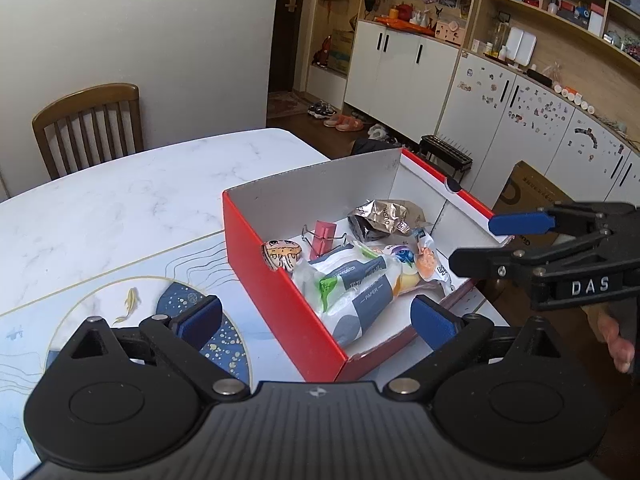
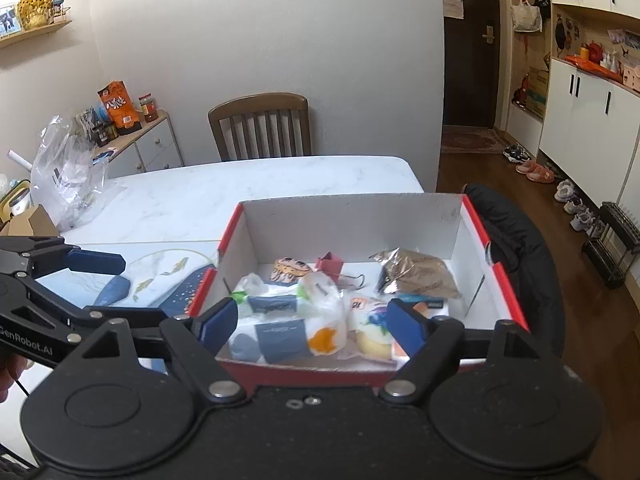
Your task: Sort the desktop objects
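Note:
A red shoebox [image 1: 280,292] with white inner walls [image 2: 352,220] stands on the table. Inside lie a tissue pack [image 1: 352,292] [image 2: 280,320], a gold foil packet [image 1: 380,216] [image 2: 416,272], a pink binder clip [image 1: 322,236] [image 2: 330,266], a small cartoon-face piece [image 1: 282,254] [image 2: 290,268] and a colourful snack bag [image 1: 408,264] [image 2: 372,324]. My left gripper [image 1: 316,320] [image 2: 106,276] stands open at the box's near left corner, holding nothing. My right gripper [image 2: 314,326] [image 1: 492,242] hangs open over the box's near edge, also empty.
The white marble table [image 1: 140,192] carries a blue fish-pattern placemat [image 1: 120,308]. A wooden chair [image 2: 260,124] stands behind it. A clear plastic bag [image 2: 68,176] lies at the far left. A black seat back [image 2: 516,248] sits right of the box. A person's hand [image 1: 618,344] shows.

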### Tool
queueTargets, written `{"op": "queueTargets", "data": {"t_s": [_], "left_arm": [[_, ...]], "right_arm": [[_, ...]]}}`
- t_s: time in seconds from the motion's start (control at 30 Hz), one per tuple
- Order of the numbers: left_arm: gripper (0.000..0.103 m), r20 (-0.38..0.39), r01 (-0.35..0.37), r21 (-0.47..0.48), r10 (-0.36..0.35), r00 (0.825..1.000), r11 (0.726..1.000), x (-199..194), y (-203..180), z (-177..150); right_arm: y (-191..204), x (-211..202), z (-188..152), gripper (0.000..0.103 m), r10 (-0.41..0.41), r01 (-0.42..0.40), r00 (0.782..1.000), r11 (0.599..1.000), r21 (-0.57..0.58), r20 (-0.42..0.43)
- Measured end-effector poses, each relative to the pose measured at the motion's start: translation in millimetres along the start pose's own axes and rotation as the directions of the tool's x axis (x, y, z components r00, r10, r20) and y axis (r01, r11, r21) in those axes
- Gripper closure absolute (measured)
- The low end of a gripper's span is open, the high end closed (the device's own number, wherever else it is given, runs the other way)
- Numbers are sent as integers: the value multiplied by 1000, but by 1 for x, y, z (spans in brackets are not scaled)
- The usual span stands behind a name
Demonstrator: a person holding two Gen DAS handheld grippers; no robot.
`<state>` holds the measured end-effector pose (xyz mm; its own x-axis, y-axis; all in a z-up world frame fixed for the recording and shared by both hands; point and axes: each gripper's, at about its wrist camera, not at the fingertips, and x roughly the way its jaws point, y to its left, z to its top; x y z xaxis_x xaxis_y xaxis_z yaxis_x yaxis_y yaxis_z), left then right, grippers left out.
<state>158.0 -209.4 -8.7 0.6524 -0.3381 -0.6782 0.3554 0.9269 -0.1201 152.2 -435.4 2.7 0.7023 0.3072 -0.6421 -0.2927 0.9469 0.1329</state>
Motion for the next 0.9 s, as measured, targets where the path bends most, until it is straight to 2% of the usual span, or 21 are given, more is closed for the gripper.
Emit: {"op": "queueTargets", "data": {"t_s": [0.23,0.4,0.9], "left_arm": [[2,21,-1,27,0,1000,1000,-14,1,-10],[2,2,5,27,-5,1000,1000,-16,5,-16],[2,-5,-7,49,8,1000,999,-23,11,-25]], "right_arm": [[20,-7,-15,21,-3,4,1000,999,39,-6],[32,-11,-21,20,-20,21,1000,998,57,-13],[40,-15,-31,20,-84,84,996,992,97,-11]]}}
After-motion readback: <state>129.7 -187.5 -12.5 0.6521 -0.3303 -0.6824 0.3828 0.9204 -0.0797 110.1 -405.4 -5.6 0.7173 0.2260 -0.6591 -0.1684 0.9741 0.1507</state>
